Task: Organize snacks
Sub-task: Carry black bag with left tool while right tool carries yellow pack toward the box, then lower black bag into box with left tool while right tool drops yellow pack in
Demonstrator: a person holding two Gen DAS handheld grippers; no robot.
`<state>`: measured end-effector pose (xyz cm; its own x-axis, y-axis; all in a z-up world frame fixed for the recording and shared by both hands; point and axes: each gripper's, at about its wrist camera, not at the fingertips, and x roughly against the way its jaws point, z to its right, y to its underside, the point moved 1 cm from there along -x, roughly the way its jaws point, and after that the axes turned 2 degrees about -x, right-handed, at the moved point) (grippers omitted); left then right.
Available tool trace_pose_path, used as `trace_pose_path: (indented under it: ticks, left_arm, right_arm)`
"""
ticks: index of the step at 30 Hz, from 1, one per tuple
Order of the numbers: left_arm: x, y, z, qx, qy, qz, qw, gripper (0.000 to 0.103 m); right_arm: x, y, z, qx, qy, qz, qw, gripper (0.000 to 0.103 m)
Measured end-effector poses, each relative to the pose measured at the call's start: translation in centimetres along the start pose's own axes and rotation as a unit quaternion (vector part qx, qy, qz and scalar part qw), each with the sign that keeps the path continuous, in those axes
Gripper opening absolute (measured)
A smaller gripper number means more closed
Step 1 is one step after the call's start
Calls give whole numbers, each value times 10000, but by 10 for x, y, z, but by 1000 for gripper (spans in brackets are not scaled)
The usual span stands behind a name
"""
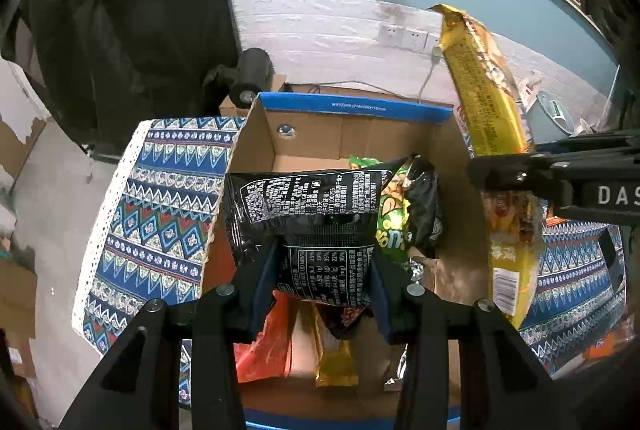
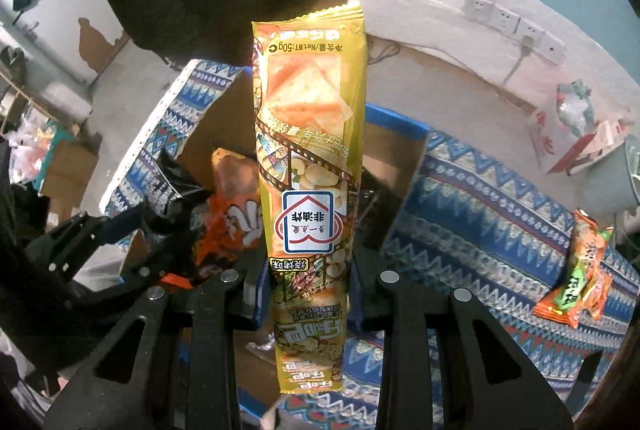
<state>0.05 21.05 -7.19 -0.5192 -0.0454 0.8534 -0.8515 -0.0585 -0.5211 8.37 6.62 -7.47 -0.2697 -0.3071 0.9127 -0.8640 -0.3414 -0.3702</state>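
My left gripper (image 1: pixel 326 266) is shut on a black snack packet (image 1: pixel 304 201) and holds it over an open cardboard box (image 1: pixel 344 133) with a blue rim. Inside the box lie a green packet (image 1: pixel 394 213), a red packet (image 1: pixel 266 346) and a yellow one (image 1: pixel 334 366). My right gripper (image 2: pixel 308 294) is shut on a long yellow cracker packet (image 2: pixel 308 165), held upright above the box's right side; the same packet shows in the left wrist view (image 1: pixel 486 89). The left gripper with its black packet shows in the right wrist view (image 2: pixel 160 218).
The box stands on a blue patterned tablecloth (image 1: pixel 152 213). Orange and green snack packets (image 2: pixel 576 270) lie on the cloth at the right. A white wall with power sockets (image 1: pixel 404 35) and a cable is behind. A black object (image 1: pixel 250 73) sits behind the box.
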Motion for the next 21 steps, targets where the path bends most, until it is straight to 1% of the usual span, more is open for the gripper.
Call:
trace_pose_path:
  ticks: [6, 8, 10, 11, 12, 13, 14, 15, 16, 18, 19, 21]
  left_arm:
    - [-2, 1, -5, 31, -43, -18, 10000, 44]
    - [-3, 2, -6, 48, -40, -48, 10000, 44]
    - [-3, 2, -6, 56, -94, -75, 9999, 44]
    - [-4, 2, -6, 50, -155, -77, 9998, 44]
    - [-4, 2, -6, 37, -209, -85, 9997, 46]
    - [-4, 2, -6, 32, -250, -91, 9996, 49]
    - [-3, 2, -6, 37, -299, -81, 9995, 57]
    - [-2, 2, -7, 41, -323, -53, 9995, 63]
    - [-1, 1, -7, 40, -350, -13, 9994, 65]
    - [2, 1, -6, 21, -397, 30, 9992, 73]
    - [3, 0, -5, 15, -400, 49, 9992, 73]
    - [4, 0, -3, 6, -380, 57, 9993, 73]
  right_arm:
    - [-19, -4, -8, -95, -159, -178, 9997, 29]
    - [-23, -3, -11, -55, -114, -201, 9997, 30]
    - [-26, -2, -13, -61, -138, -270, 9995, 31]
    - [-27, -2, -13, -69, -159, -294, 9994, 34]
    - [-28, -1, -12, -80, -153, -307, 9994, 37]
    - [-27, -1, -12, -87, -130, -293, 9994, 37]
    - [-27, -1, -12, -101, -132, -286, 9995, 38]
    - [-26, -1, -11, -131, -158, -281, 9994, 42]
    - [-24, -1, -9, -152, -160, -259, 9994, 45]
    - [-20, -2, -9, -134, -117, -198, 9996, 55]
    - [-16, -1, -7, -114, -71, -161, 9998, 57]
    - [-12, 1, -3, -95, 1, -119, 9999, 66]
